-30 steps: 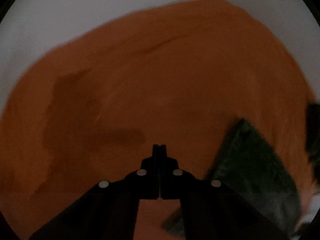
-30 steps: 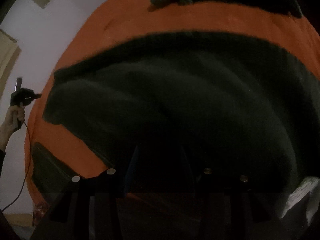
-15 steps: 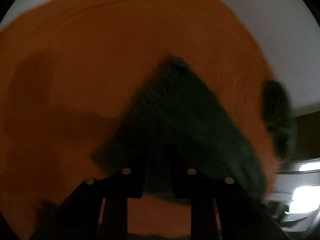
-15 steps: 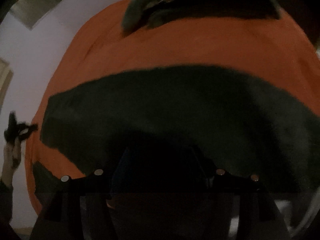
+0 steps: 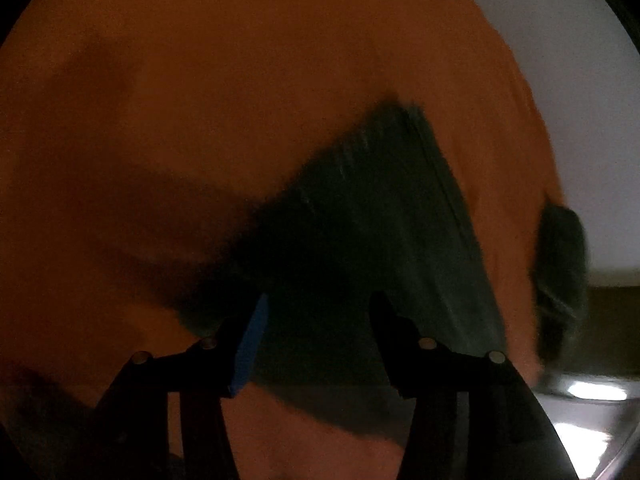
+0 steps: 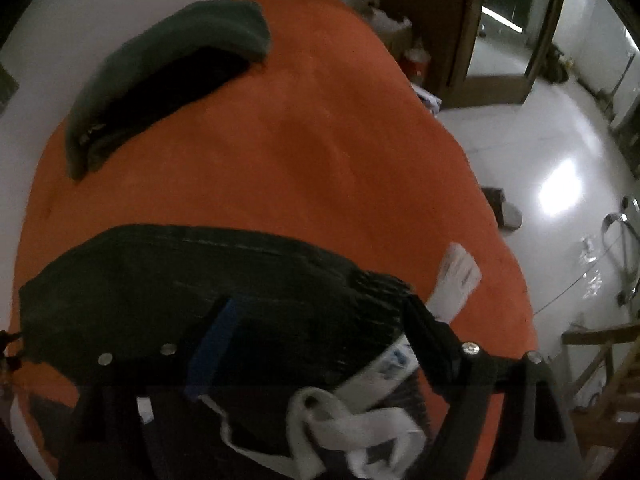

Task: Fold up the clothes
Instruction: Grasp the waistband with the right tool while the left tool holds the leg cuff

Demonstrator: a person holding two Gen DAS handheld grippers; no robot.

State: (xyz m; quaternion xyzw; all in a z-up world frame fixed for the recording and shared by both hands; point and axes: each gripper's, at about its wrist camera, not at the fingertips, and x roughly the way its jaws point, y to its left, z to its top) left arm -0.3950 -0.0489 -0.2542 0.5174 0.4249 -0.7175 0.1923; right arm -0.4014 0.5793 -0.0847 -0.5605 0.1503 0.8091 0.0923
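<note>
A dark green garment (image 6: 192,280) lies folded flat on the orange bed cover (image 6: 304,152), with a white drawstring and waistband (image 6: 352,428) at its near edge. My right gripper (image 6: 316,316) is open above this near edge, jaws wide apart. In the left wrist view the same dark garment (image 5: 372,224) stretches ahead and to the right over the orange cover (image 5: 200,100). My left gripper (image 5: 316,312) is open just above it, holding nothing.
A second dark green garment (image 6: 168,64) lies at the far side of the bed; it also shows in the left wrist view (image 5: 560,272). A white tiled floor (image 6: 560,160), a wooden door frame (image 6: 460,40) and a wooden chair (image 6: 600,380) are to the right.
My left gripper was shut a second ago and is now open over the garment. My right gripper has turned right, showing the floor; the garment now lies narrower.
</note>
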